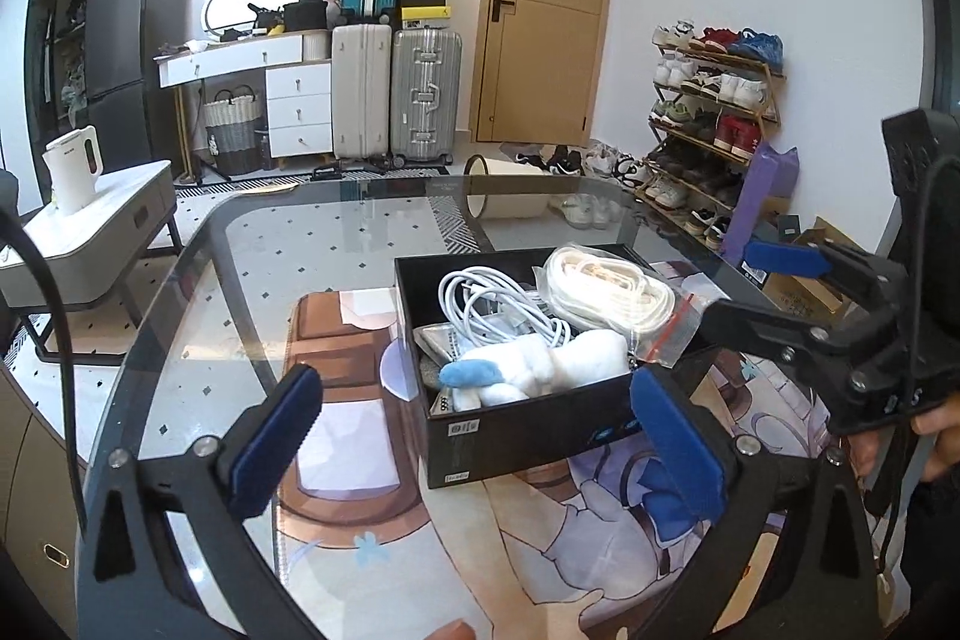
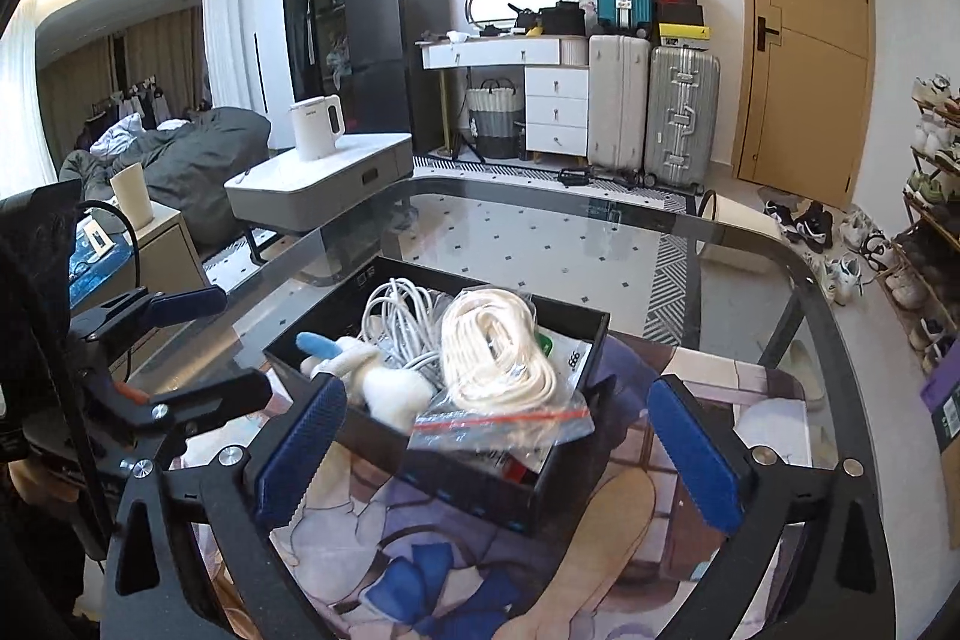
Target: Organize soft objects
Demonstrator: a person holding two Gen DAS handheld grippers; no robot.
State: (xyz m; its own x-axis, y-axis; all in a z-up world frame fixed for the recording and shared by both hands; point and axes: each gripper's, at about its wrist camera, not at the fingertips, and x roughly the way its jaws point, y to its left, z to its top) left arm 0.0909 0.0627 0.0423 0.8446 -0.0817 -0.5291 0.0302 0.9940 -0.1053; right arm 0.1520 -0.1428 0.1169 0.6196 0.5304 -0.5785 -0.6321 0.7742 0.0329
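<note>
The black box (image 1: 528, 436) stands on the glass bench (image 1: 336, 220), and everything here is placed from it; left of the box, the left gripper (image 1: 474, 436) hovers with its jaws spread wide and nothing between its blue pads, one pad well left of the box and the other just in front of the box's near right corner. Inside the box, at the near left, lies the white and blue plush toy (image 1: 540, 367); behind the toy sits a coil of white cable (image 1: 492, 304); to the right of the cable rests a bundle of cream rope (image 1: 606, 292); at the box's right edge a clear zip bag (image 1: 672, 328) with a red strip hangs over the rim. Right of the box, the right gripper (image 2: 498, 460) is likewise wide open and holds nothing; the near wall of the box lies between its pads without touching them.
</note>
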